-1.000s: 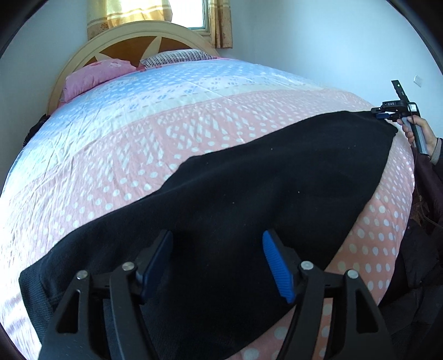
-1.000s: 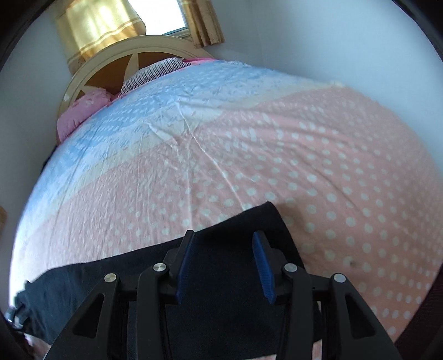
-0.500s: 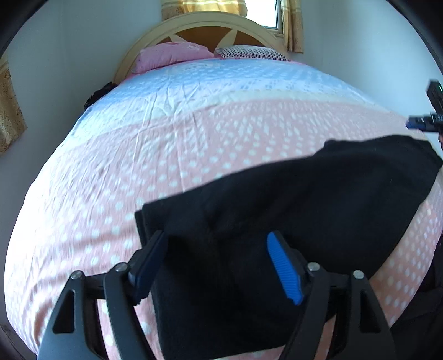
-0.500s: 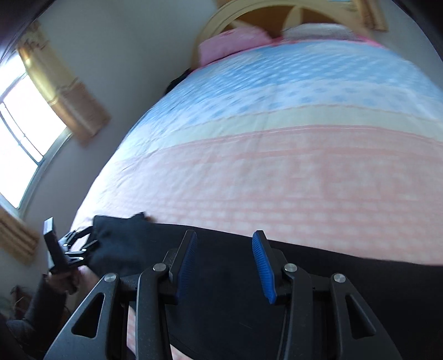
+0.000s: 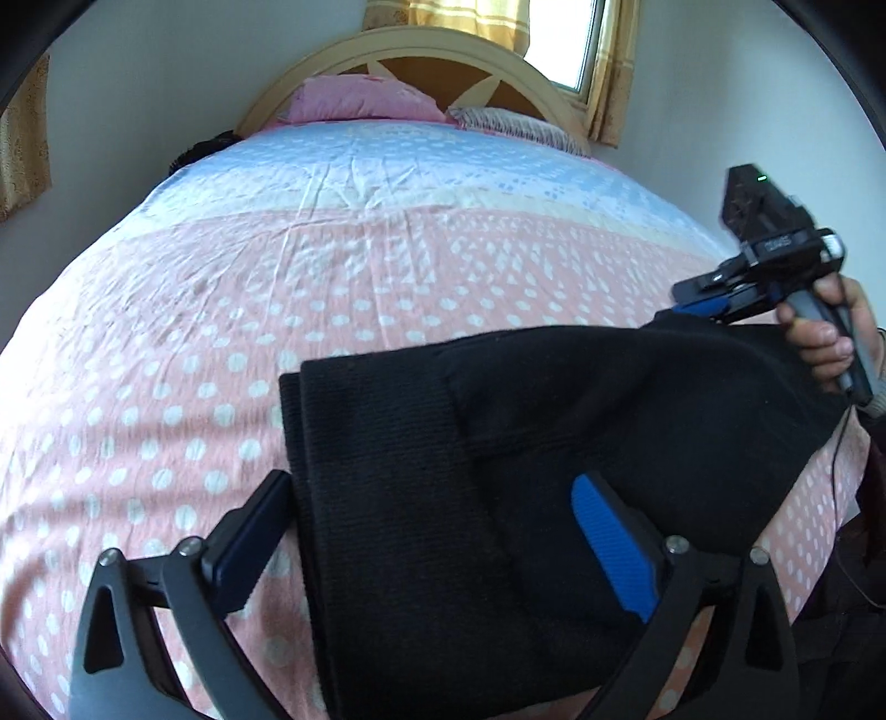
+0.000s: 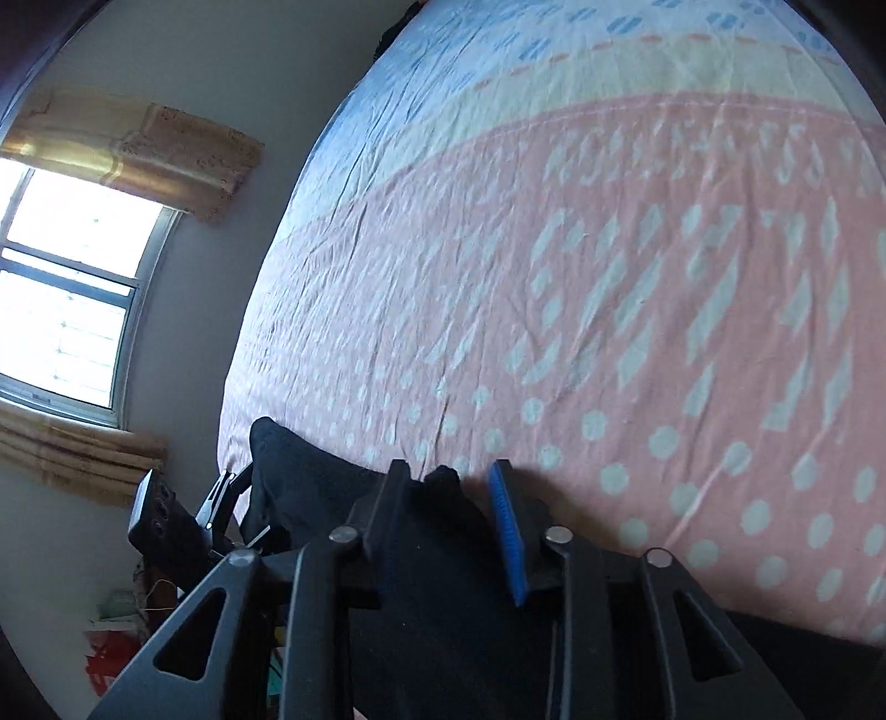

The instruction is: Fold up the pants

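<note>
Black knit pants [image 5: 498,471] lie folded over on the pink dotted bedspread [image 5: 277,288] near the bed's front edge. My left gripper [image 5: 437,531] is wide open, its jaws straddling the ribbed folded end. My right gripper [image 5: 706,304] shows at the right in the left wrist view, held in a hand at the pants' far corner. In the right wrist view my right gripper [image 6: 451,515] has a corner of the pants [image 6: 437,531] between its fingers, with a gap to the blue pad [image 6: 506,531]. The left gripper [image 6: 183,520] shows at the lower left there.
The bed has a wooden headboard [image 5: 415,52], a pink pillow [image 5: 360,99] and a striped pillow [image 5: 509,122] at the far end. A curtained window [image 6: 61,310] is in the side wall. White walls close in on both sides.
The right gripper carried the pants' right end leftwards towards the left one, folding the pants shorter. The left wrist view now shows the folded ribbed end between my left jaws.
</note>
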